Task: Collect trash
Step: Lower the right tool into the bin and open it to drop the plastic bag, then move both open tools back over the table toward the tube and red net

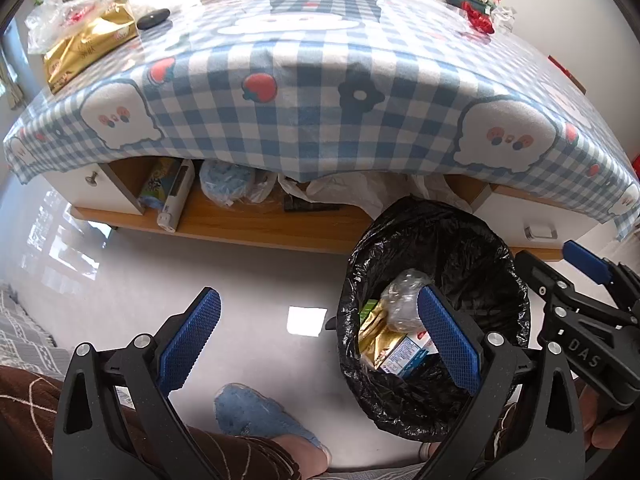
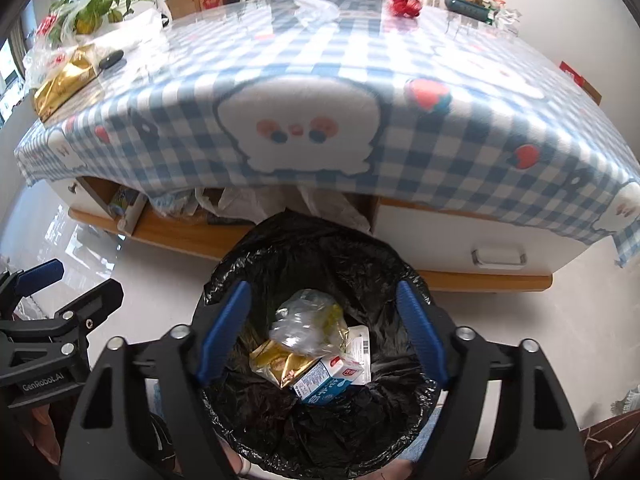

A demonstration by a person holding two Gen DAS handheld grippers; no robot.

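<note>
A bin lined with a black bag (image 2: 256, 432) (image 1: 492, 240) stands on the floor in front of the table. Inside lie a crumpled clear plastic bag (image 2: 304, 320) (image 1: 404, 292), a gold wrapper (image 2: 276, 360) (image 1: 376, 336) and a blue-white carton (image 2: 324, 384) (image 1: 408, 356). My right gripper (image 2: 324, 332) hovers over the bin mouth, open, with nothing between its blue pads. My left gripper (image 1: 324, 332) is open over the pale floor, left of the bin, holding nothing. In the left wrist view the right gripper (image 1: 588, 280) shows at the right edge.
The table wears a blue checked cloth (image 1: 304, 120) (image 2: 304, 80). A gold packet (image 1: 84, 48) (image 2: 64, 80), clear bags (image 1: 60, 16), a black object (image 1: 154, 19) and red items (image 1: 480, 20) lie on it. A shelf below (image 1: 248, 220) holds bags. A blue slipper (image 1: 256, 412) is below.
</note>
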